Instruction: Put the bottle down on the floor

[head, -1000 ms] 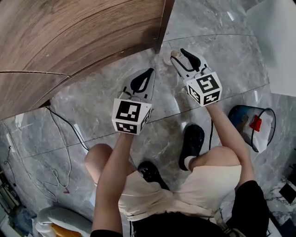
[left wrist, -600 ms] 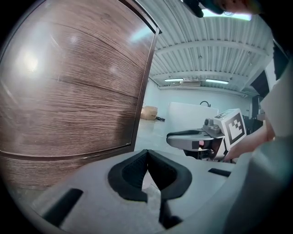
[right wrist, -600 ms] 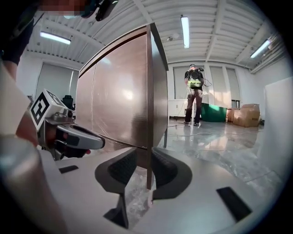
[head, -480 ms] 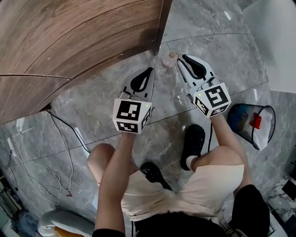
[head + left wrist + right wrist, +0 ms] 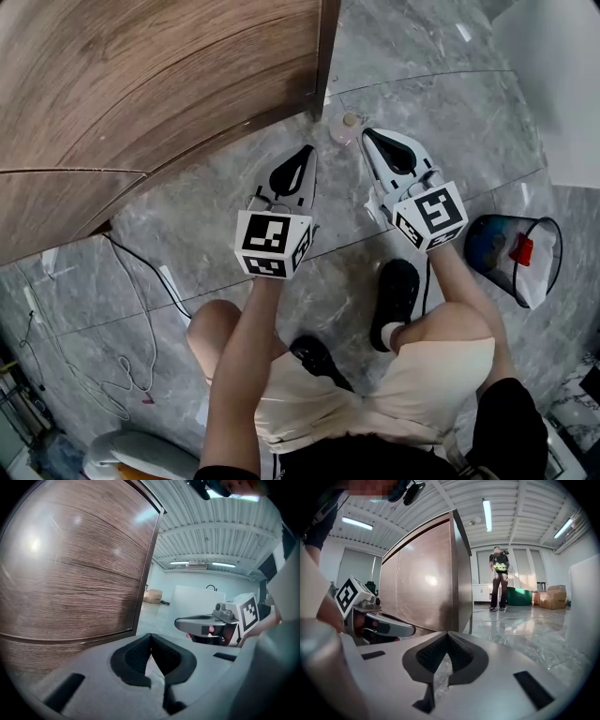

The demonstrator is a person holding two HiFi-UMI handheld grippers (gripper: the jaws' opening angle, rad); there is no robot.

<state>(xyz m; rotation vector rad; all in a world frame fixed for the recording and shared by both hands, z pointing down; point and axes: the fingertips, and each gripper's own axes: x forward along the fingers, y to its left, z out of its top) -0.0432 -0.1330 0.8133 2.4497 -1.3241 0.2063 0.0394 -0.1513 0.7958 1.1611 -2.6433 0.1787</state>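
Head view, looking steeply down: the bottle point(image 5: 347, 126) is standing upright on the marble floor point(image 5: 187, 220), just off the corner of the wooden cabinet point(image 5: 141, 84) and just beyond the tip of the right gripper point(image 5: 369, 137). Its pale cap is facing up toward the camera, so its long axis is running vertically, base on the floor; little more than the cap and shoulders is showing. The right gripper's jaws have just been closing and are meeting pad to pad with nothing between them; the right gripper view is showing only bare floor through the slit below the pads. The left gripper point(image 5: 307, 156) is hovering alongside, a little farther from the bottle, its jaws likewise pressing together on nothing. With the bottle standing free of both grippers, the task is looking essentially complete.

Risk, as a judgement: the closed right jaws are sitting very near the bottle. A forward or sideways drift of that gripper could be nudging a narrow, upright container on smooth stone, tipping it and sending it rolling against the cabinet's base. The right gripper view is not showing the bottle, so such contact would be passing unseen from that camera.
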